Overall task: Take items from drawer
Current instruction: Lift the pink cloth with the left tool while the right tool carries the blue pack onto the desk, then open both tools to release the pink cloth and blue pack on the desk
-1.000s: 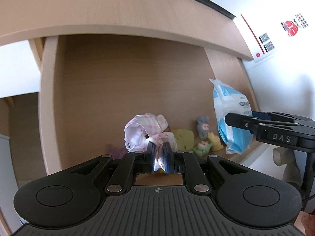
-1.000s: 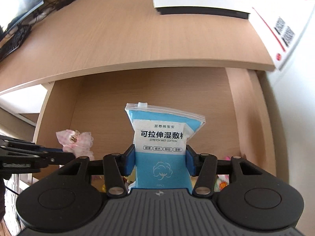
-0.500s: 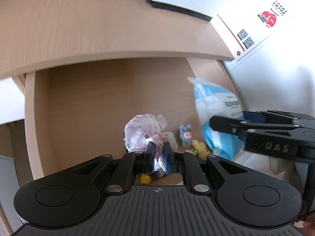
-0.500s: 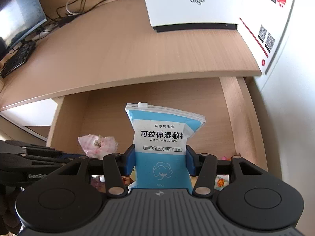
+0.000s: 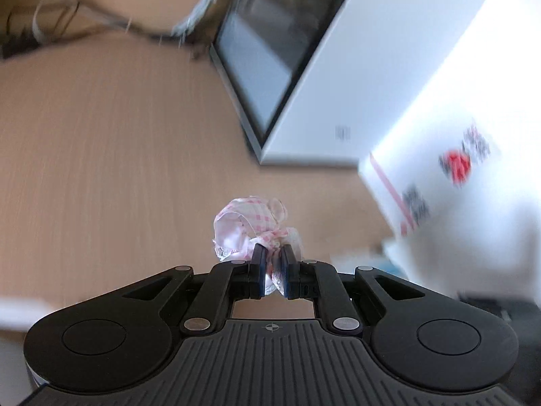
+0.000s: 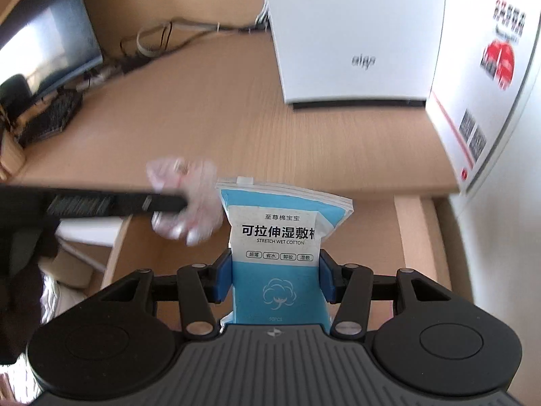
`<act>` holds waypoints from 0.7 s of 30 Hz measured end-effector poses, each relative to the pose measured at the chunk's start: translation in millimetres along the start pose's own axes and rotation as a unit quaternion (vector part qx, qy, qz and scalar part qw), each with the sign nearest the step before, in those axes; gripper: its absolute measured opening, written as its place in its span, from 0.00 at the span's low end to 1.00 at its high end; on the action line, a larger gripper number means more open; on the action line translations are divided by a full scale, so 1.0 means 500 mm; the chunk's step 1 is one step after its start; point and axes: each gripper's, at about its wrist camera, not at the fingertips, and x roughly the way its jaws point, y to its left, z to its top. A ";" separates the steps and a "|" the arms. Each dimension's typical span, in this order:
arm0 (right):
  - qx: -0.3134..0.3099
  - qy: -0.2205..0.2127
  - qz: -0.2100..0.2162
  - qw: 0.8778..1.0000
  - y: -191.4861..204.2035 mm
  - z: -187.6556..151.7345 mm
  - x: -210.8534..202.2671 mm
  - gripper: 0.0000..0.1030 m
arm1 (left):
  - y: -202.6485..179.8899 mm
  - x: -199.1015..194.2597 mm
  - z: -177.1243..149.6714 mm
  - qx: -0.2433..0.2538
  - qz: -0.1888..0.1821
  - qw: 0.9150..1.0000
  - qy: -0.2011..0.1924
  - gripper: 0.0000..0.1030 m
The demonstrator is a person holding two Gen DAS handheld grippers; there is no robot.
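A sunlit wooden desk carries a white box, monitor and cables.

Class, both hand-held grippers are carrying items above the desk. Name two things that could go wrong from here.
The left hand-held gripper pinches only an edge of the pink checked cloth, so it may slip free. In the right wrist view that cloth hangs close beside the blue wet-cotton pack held by the right hand-held gripper; they could collide.

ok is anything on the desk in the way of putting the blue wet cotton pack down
Nothing visible blocks it. The blue wet cotton pack is clamped in the right gripper, with bare desktop ahead. The white box stands further back.
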 end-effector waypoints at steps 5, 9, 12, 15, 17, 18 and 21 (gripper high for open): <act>-0.012 -0.033 -0.025 0.999 -0.006 0.048 -0.012 0.48 | 0.017 0.061 0.051 -0.016 0.013 0.999 -0.034 0.11; -0.001 -0.058 -0.035 0.998 -0.028 0.082 -0.022 0.48 | 0.030 0.104 0.053 -0.017 0.025 0.999 -0.042 0.17; 0.004 -0.066 -0.043 0.997 -0.048 0.096 -0.021 0.48 | 0.037 0.145 0.047 0.000 0.043 0.999 -0.016 0.18; -0.002 -0.063 -0.052 0.997 -0.056 0.103 -0.007 0.48 | 0.051 0.173 0.047 0.004 0.066 0.998 0.007 0.18; -0.003 -0.057 -0.052 0.997 -0.062 0.105 0.007 0.48 | 0.059 0.172 0.048 -0.002 0.072 0.997 0.005 0.18; -0.002 -0.054 -0.051 0.997 -0.065 0.106 0.016 0.48 | 0.062 0.167 0.049 -0.007 0.074 0.997 0.000 0.18; -0.002 -0.046 -0.051 0.998 -0.069 0.115 0.041 0.48 | 0.072 0.141 0.053 -0.024 0.071 0.997 -0.021 0.18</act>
